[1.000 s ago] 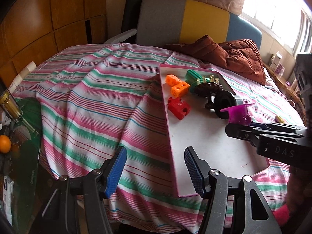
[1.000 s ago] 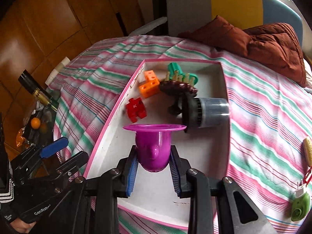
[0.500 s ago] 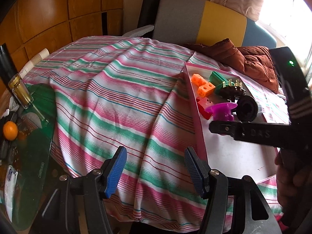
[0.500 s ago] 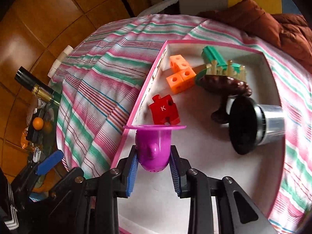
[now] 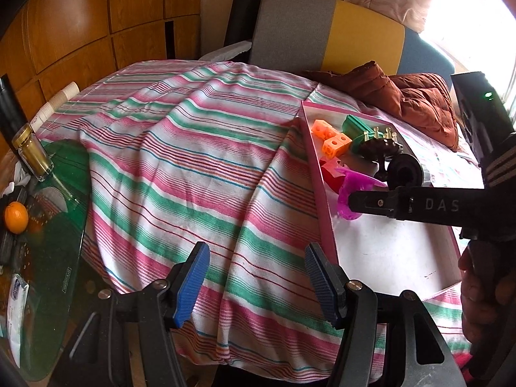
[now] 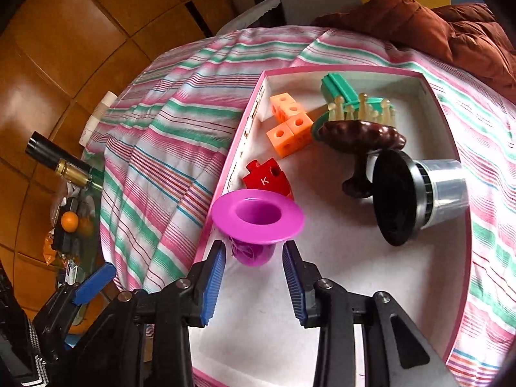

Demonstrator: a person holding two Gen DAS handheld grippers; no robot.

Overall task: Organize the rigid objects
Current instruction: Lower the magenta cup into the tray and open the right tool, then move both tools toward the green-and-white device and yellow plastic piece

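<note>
A purple hat-shaped cup (image 6: 258, 216) rests on the floor of the pink-rimmed white tray (image 6: 354, 290), close to its left rim, brim up and tilted toward the camera. My right gripper (image 6: 254, 251) straddles the cup's body; its jaws are opening and a small gap shows at each pad. Further back in the tray lie a red puzzle piece (image 6: 266, 179), orange cubes (image 6: 290, 122), a green comb (image 6: 338, 87), a brown stemmed dish (image 6: 361, 135) and a black-lidded clear jar (image 6: 419, 193). My left gripper (image 5: 256, 254) hangs open over the striped cloth (image 5: 193, 161), holding nothing.
A brown jacket (image 5: 412, 96) lies behind the tray, in front of a grey and yellow chair (image 5: 322, 29). At the left, a glass table carries a bottle (image 5: 30, 151) and an orange (image 5: 15, 217). A stack of paper cups (image 5: 54, 103) lies at the cloth's edge.
The right jaws have parted and let go of the purple cup, which now rests tilted on the tray floor. The right gripper came down toward the tray's left rim. The left gripper stayed open.
</note>
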